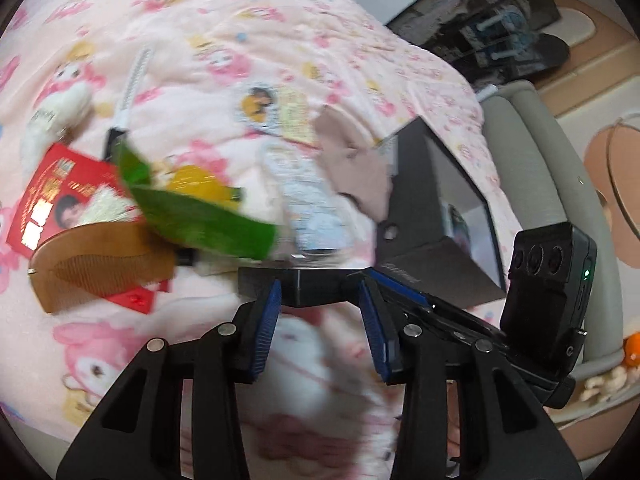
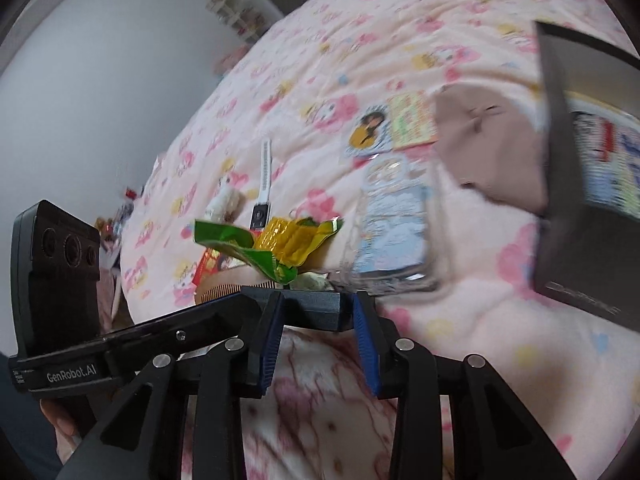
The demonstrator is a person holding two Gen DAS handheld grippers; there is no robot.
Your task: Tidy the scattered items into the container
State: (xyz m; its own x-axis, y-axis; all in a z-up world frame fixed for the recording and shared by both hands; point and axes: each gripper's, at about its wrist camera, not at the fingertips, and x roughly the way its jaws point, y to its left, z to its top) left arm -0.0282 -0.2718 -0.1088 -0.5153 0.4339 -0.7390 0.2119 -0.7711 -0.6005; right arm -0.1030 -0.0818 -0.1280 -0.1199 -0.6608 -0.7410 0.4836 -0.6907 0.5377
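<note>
Scattered items lie on a pink cartoon-print blanket (image 1: pixel 240 20). A green and yellow wrapper (image 1: pixel 200 208) lies mid-left; it also shows in the right wrist view (image 2: pixel 280 248). A wooden comb (image 1: pixel 100 268) rests on a red packet (image 1: pixel 60 196). A phone in a clear case (image 1: pixel 308 200) lies beside a beige cloth (image 1: pixel 356 164). The black box (image 1: pixel 436 216) stands open at right, also in the right wrist view (image 2: pixel 576 184). My left gripper (image 1: pixel 320 324) and right gripper (image 2: pixel 316 340) are open and empty, hovering above the blanket.
A white plush toy (image 1: pixel 56 120), a white strap with black end (image 1: pixel 128 92) and picture cards (image 1: pixel 276 112) lie further back. A grey bed frame (image 1: pixel 532 200) and floor lie right. A wall and shelf (image 2: pixel 236 12) stand behind the bed.
</note>
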